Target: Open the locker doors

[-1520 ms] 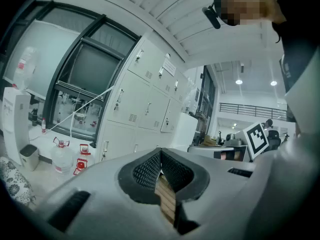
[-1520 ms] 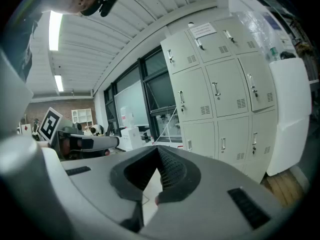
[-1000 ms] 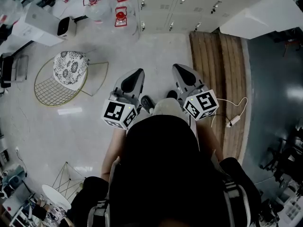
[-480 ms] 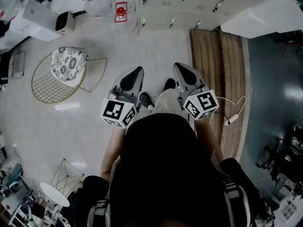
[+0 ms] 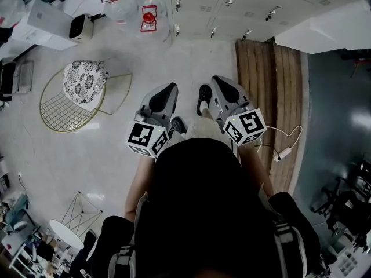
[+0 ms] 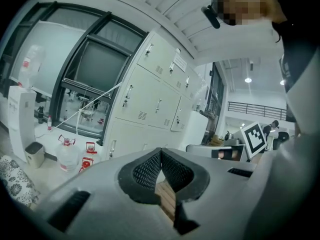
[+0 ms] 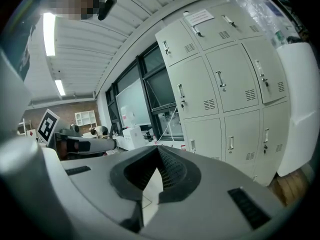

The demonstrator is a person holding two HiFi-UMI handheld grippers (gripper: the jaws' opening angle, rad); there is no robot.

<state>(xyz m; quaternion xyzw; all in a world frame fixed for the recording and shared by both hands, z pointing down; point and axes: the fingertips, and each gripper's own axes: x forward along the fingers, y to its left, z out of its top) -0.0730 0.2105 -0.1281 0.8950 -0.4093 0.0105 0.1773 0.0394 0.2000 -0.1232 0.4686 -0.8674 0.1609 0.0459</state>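
A bank of pale grey lockers runs along the top of the head view, every door closed with a small handle. The same lockers stand well ahead in the left gripper view, and the lockers fill the right half of the right gripper view. My left gripper and right gripper are held side by side at waist height, pointing at them and still some way off. Each has its jaws shut with nothing between them, as seen in the left gripper and right gripper views.
A gold wire chair with a patterned cushion stands to the left. Water jugs with red caps sit by the lockers' left end. A wooden plank strip with a white cable lies to the right. A big white case adjoins the lockers.
Both grippers have moved forward toward the lockers, which sit lower and nearer in the head view. One shoe has stepped ahead between the grippers. The jaws stay closed.
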